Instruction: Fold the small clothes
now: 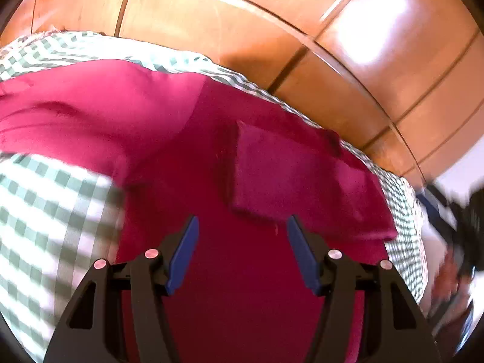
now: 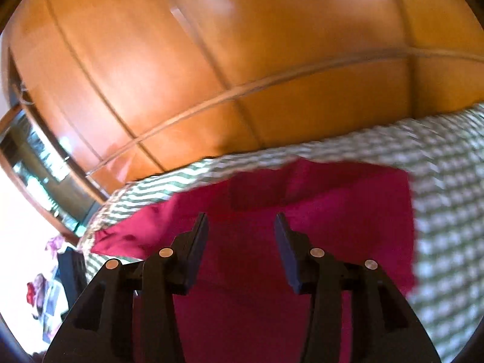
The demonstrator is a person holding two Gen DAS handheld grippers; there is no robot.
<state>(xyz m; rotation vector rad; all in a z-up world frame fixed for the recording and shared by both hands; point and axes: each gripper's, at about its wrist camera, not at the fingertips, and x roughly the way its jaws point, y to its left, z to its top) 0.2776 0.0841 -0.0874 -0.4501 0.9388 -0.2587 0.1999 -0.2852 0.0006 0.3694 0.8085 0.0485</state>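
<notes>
A magenta garment (image 1: 169, 139) lies spread on a green-and-white checked bedcover (image 1: 45, 205). It has a square patch pocket (image 1: 272, 175) just ahead of my left gripper (image 1: 242, 220), which is open and empty above the cloth. In the right wrist view the same garment (image 2: 348, 208) lies on the checked cover (image 2: 447, 181). My right gripper (image 2: 242, 220) is open and empty above the garment's near part. The right gripper and the hand holding it show blurred at the left wrist view's right edge (image 1: 459, 230).
A glossy wooden wardrobe (image 1: 272, 30) stands close behind the bed, also in the right wrist view (image 2: 242, 60). A mirror or window frame (image 2: 36, 166) and scattered items on the floor (image 2: 51, 287) are at the left of the right wrist view.
</notes>
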